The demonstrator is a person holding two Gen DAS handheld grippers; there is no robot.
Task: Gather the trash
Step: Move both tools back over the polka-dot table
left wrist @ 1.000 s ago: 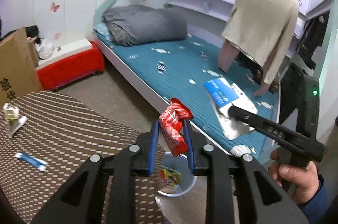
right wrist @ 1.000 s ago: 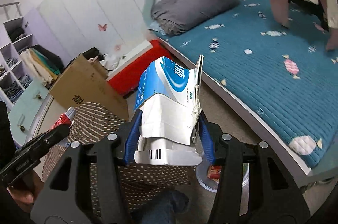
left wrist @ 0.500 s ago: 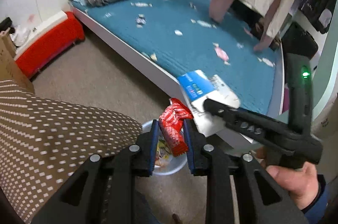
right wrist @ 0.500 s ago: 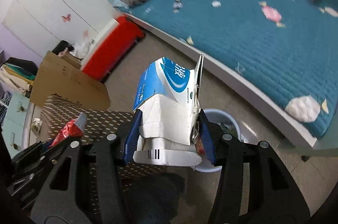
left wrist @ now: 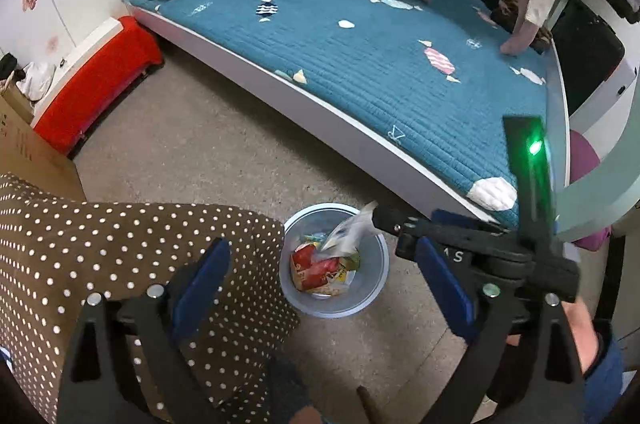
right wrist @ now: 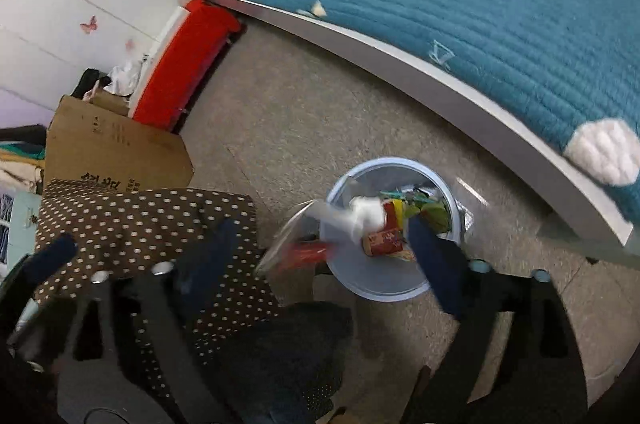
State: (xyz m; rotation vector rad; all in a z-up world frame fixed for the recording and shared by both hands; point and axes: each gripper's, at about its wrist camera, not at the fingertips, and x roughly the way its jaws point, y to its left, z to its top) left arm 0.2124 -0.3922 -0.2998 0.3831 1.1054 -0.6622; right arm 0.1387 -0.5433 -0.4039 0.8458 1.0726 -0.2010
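A pale blue trash bin (left wrist: pixel 376 278) stands on the floor beside the dotted table; it also shows in the right wrist view (right wrist: pixel 448 192). Colourful wrappers, among them the red wrapper (left wrist: pixel 308 264), lie inside. The blue-and-white carton (left wrist: pixel 348 230) is blurred in the air over the bin's rim, seen also in the right wrist view (right wrist: pixel 320 228). My left gripper (left wrist: pixel 324 284) is open and empty above the bin. My right gripper (right wrist: pixel 320 256) is open above the bin, its body visible in the left wrist view (left wrist: pixel 472 248).
A brown dotted tablecloth (left wrist: pixel 100 252) covers the table at left. A bed with a teal quilt (left wrist: pixel 360 36) runs along the far side. A red storage box (left wrist: pixel 100 80) and a cardboard box (right wrist: pixel 108 148) stand by the wall.
Both grippers have opened over the bin. The red wrapper has dropped into the bin and the carton is falling from the right gripper.
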